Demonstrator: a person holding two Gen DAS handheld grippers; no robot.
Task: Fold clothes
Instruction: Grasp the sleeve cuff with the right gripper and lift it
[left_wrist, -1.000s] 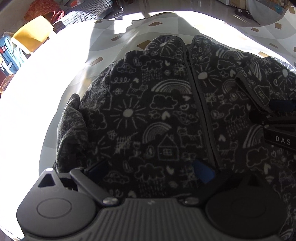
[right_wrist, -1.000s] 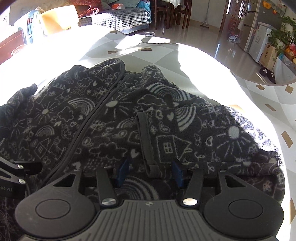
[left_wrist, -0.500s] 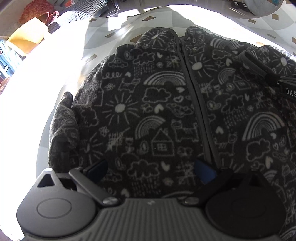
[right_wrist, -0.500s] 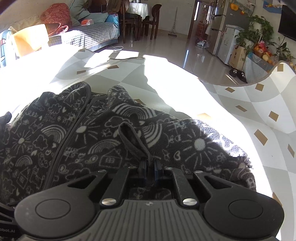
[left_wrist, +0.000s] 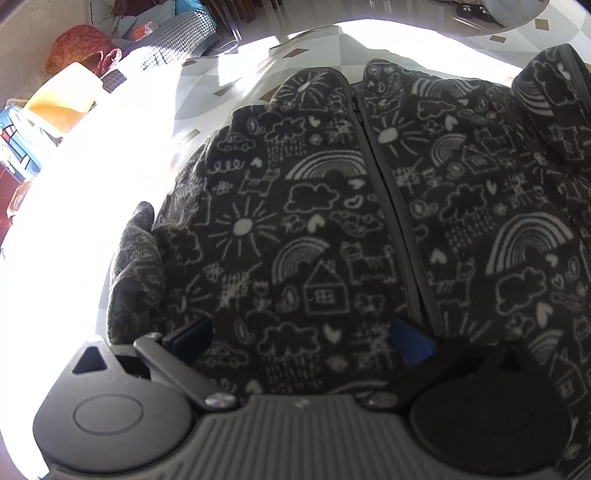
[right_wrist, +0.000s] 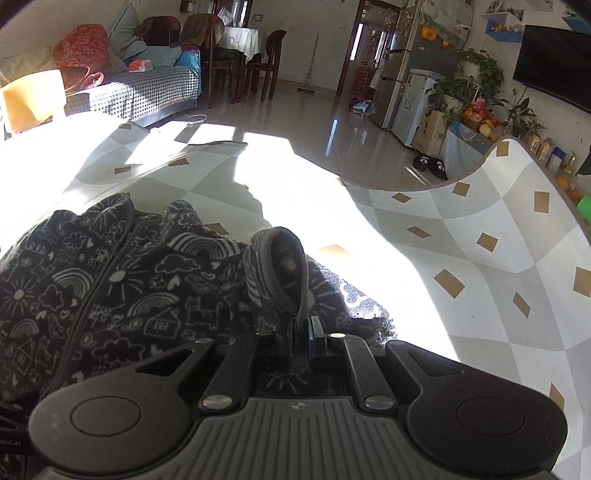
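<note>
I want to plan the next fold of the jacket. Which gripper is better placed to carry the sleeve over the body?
The right gripper: it is shut on the sleeve cuff and holds it raised off the jacket. The left gripper is open over the front panel and holds nothing.

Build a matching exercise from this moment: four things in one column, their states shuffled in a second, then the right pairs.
Things:
1. left tool
2. right tool
3. zipper
4. sleeve cuff

States:
A. lifted off the table
B. open over the fleece jacket
C. done up along the jacket's front
D. shut on fabric

Pairs: 1-B, 2-D, 3-C, 4-A
</note>
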